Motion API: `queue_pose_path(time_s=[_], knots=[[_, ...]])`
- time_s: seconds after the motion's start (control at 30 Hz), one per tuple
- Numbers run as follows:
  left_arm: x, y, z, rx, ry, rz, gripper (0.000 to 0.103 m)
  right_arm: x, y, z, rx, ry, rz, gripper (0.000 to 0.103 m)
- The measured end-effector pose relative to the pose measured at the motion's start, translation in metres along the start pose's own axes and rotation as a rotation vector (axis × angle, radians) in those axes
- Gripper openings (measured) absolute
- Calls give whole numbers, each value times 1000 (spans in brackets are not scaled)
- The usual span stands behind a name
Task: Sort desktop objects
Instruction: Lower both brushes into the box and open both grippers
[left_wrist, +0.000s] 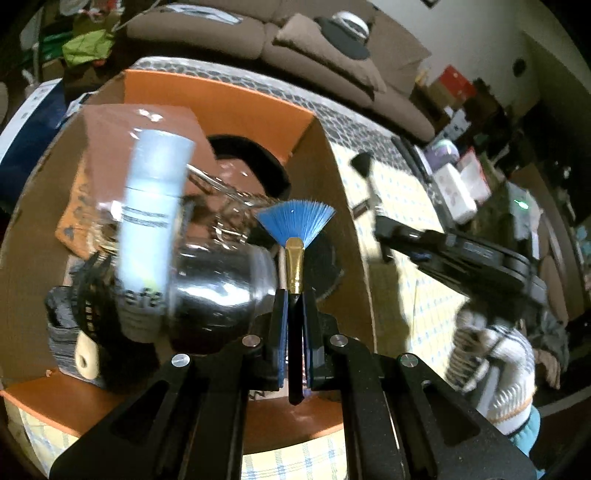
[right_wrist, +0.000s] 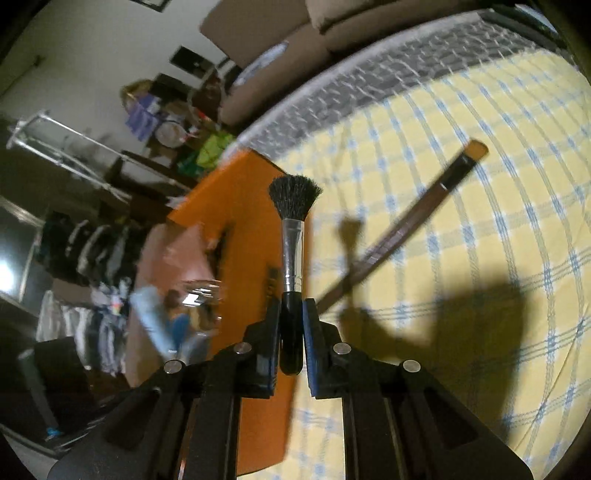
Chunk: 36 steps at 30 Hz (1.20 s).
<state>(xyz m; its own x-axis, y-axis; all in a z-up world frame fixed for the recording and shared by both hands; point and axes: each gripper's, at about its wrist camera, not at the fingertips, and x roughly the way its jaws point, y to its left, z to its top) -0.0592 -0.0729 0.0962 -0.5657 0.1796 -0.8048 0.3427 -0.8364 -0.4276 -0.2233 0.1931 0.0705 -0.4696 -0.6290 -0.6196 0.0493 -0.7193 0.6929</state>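
Observation:
My left gripper (left_wrist: 294, 295) is shut on a blue fan brush (left_wrist: 296, 225) with a gold ferrule, held over the open cardboard box (left_wrist: 354, 229). Inside the box lie a pale blue tube (left_wrist: 151, 218), a shiny metal cup (left_wrist: 218, 280) and a black comb-like item (left_wrist: 92, 291). My right gripper (right_wrist: 291, 302) is shut on a black-bristled brush (right_wrist: 293, 206) with a silver ferrule, raised above the checked cloth beside the box's orange flap (right_wrist: 255, 229). That brush (left_wrist: 364, 164) and the right gripper also show in the left wrist view. A long brown flat brush (right_wrist: 413, 218) lies on the cloth.
The table wears a yellow and blue checked cloth (right_wrist: 480, 258) with a grey patterned border (right_wrist: 388, 77). A brown sofa (left_wrist: 280, 40) stands behind. Boxes and clutter (left_wrist: 458, 177) crowd the right side. A person's knitted sleeve (left_wrist: 495, 365) is at the lower right.

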Motion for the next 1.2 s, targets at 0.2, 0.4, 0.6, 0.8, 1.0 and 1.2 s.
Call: queue_pose_path(time_s=[0.2, 0.4, 0.6, 0.8, 1.0, 1.2], knots=[[-2, 15, 4, -49, -25, 15, 7, 5, 40, -9, -63, 40, 81, 11], [4, 5, 2, -34, -29, 12, 7, 25, 54, -24, -89, 114, 65, 11], [10, -2, -2, -46, -19, 2, 7, 28, 55, -31, -117, 157, 21, 12], [18, -7, -4, -58, -9, 12, 8, 17, 57, -32, -159, 160, 5, 16], [17, -14, -3, -52, -20, -10, 26, 8, 60, -32, -185, 143, 8, 26], [11, -20, -1, -45, -47, -26, 38, -6, 57, -25, -212, 76, -60, 33]])
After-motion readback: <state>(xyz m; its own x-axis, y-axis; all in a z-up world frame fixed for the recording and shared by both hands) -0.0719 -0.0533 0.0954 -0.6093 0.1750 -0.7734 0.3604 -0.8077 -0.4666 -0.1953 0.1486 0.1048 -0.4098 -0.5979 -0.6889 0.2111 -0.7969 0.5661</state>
